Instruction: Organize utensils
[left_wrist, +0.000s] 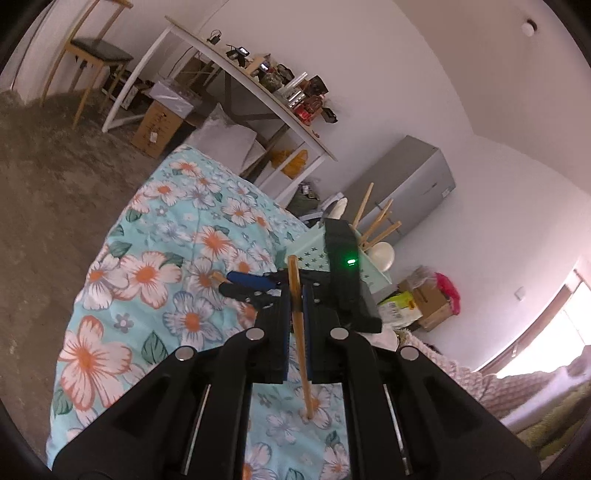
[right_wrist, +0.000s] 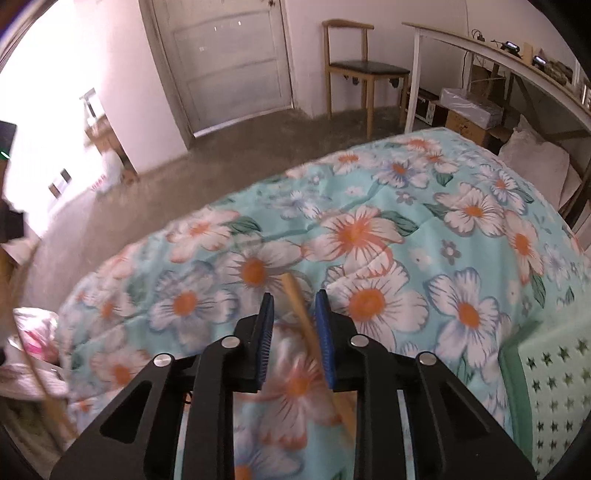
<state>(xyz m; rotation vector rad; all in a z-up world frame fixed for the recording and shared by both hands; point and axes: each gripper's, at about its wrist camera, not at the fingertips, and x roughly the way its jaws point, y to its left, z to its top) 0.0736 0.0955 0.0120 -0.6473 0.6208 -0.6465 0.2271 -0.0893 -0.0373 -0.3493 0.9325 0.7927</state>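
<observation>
From the left wrist cam I've got my left tool (left_wrist: 295, 295) clamped on a wooden chopstick (left_wrist: 300, 332), which stands near upright between the blue pads; its lower tip meets the floral cloth (left_wrist: 147, 258) at about 6 o'clock. At roughly 1 o'clock of that tool sits the mint-green utensil basket (left_wrist: 314, 254) w/ star cut-outs, several chopsticks (left_wrist: 376, 221) and a white spoon (left_wrist: 382, 254) sticking up out of it. My right tool (left_wrist: 251, 286) shows at about 10 o'clock of the left one, low over the cloth, its black body partly in front of the basket. On the right wrist cam, the right tool (right_wrist: 295, 306) has its jaws partly parted, w/ a second wooden chopstick (right_wrist: 306, 321) lying on the cloth in the gap, slanting from 11 to 5 o'clock. It runs close along the right-hand pad (right_wrist: 323, 317); the frame's blurred there, so I can't tell if it's touching. The left-hand pad is clear of it. The basket's corner (right_wrist: 546, 387) shows at 4 o'clock. Behind the covered surface, a wooden chair (right_wrist: 354, 70) at 12 o'clock.
</observation>
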